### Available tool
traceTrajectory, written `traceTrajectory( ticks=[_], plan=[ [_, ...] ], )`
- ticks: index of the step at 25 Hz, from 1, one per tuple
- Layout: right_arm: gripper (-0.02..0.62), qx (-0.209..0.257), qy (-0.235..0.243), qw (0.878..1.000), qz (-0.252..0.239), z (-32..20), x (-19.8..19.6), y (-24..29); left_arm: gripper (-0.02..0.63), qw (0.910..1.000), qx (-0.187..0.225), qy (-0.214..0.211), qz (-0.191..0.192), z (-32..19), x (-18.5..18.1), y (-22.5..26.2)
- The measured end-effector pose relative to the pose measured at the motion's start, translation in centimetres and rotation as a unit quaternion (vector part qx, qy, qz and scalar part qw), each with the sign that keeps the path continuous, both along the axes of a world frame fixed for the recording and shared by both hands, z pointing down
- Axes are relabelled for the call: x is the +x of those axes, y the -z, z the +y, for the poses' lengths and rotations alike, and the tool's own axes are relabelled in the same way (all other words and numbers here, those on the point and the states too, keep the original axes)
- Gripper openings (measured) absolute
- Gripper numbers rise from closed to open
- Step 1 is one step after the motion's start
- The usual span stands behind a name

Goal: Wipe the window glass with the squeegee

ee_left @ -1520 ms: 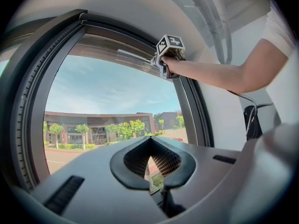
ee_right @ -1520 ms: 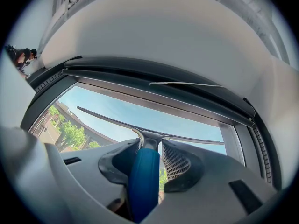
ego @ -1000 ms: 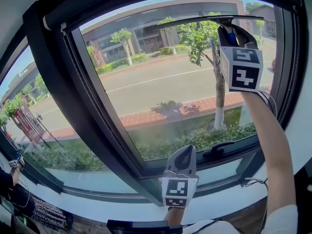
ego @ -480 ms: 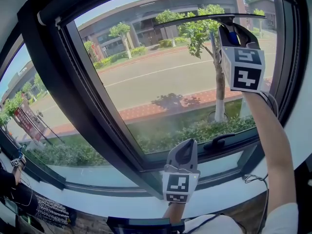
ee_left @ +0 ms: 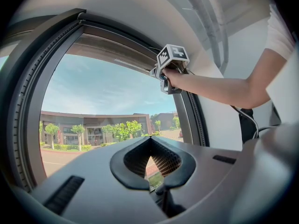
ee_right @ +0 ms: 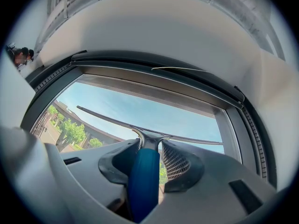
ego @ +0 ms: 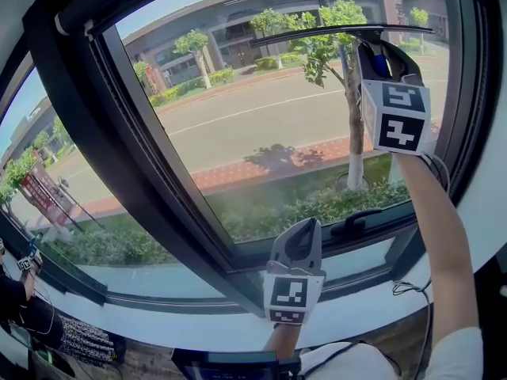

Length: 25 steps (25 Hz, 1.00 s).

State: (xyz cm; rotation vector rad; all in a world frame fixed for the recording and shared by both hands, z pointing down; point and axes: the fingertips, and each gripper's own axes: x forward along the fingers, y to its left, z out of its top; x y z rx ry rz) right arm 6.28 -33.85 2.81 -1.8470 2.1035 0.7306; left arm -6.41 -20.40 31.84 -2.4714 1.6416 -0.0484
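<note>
- black window frame [ego: 119,157] slants across the left side in the head view, with the window glass [ego: 261,133] filling the middle and a street and buildings outside
- low in the middle, the left gripper [ego: 298,248] sits in front of the bottom rail of the frame, pointing up at the pane
- in its own view the left gripper [ee_left: 150,141] has its jaws brought together at the tips with nothing between them, just the outdoors showing through the gap behind the pads
- just right of it, a dark window handle [ego: 356,222] lies on the bottom rail
- up at the top right, the right gripper [ego: 380,54] is raised on an outstretched arm [ego: 444,244]
- the right gripper view shows the right gripper [ee_right: 149,146] with its jaws clamped on the blue grip of the squeegee [ee_right: 142,181]
- the squeegee [ego: 341,32] has its long thin blade running along the upper right part of the glass, close under the top of the frame, tilted a little down to the left
</note>
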Motion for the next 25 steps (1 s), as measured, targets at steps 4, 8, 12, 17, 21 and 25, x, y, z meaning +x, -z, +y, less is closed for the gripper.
traceTrajectory(
  ticks=[4, 8, 12, 17, 21, 25],
  plan=[
    [0.149, -0.005, -0.003, 1.000, 0.004, 0.0, -0.1, -0.9, 0.002, 1.0000, -0.005, -0.002, 0.002, 0.0, -0.1, -0.3],
    [0.149, -0.009, -0.002, 1.000, 0.003, 0.1, -0.1, -1.7, 0.002, 1.0000, -0.006, -0.002, 0.003, 0.0, -0.2, -0.5],
    [0.149, -0.013, -0.002, 1.000, 0.002, 0.1, -0.1, -2.7, 0.002, 0.9999, -0.009, -0.002, 0.006, 0.0, -0.3, -0.7],
    [0.149, -0.014, -0.005, 1.000, 0.006, 0.1, -0.1, -4.1, 0.002, 0.9999, -0.011, -0.006, 0.007, -0.1, -0.3, -0.9],
    [0.149, -0.018, -0.005, 1.000, 0.005, 0.1, -0.1, -5.1, 0.002, 0.9999, -0.014, -0.006, 0.007, -0.2, -0.5, -1.2],
    [0.149, -0.026, -0.003, 1.000, 0.007, 0.1, -0.3, -6.4, 0.002, 0.9998, -0.016, -0.006, 0.007, -0.4, -0.5, -1.4]
  ],
)
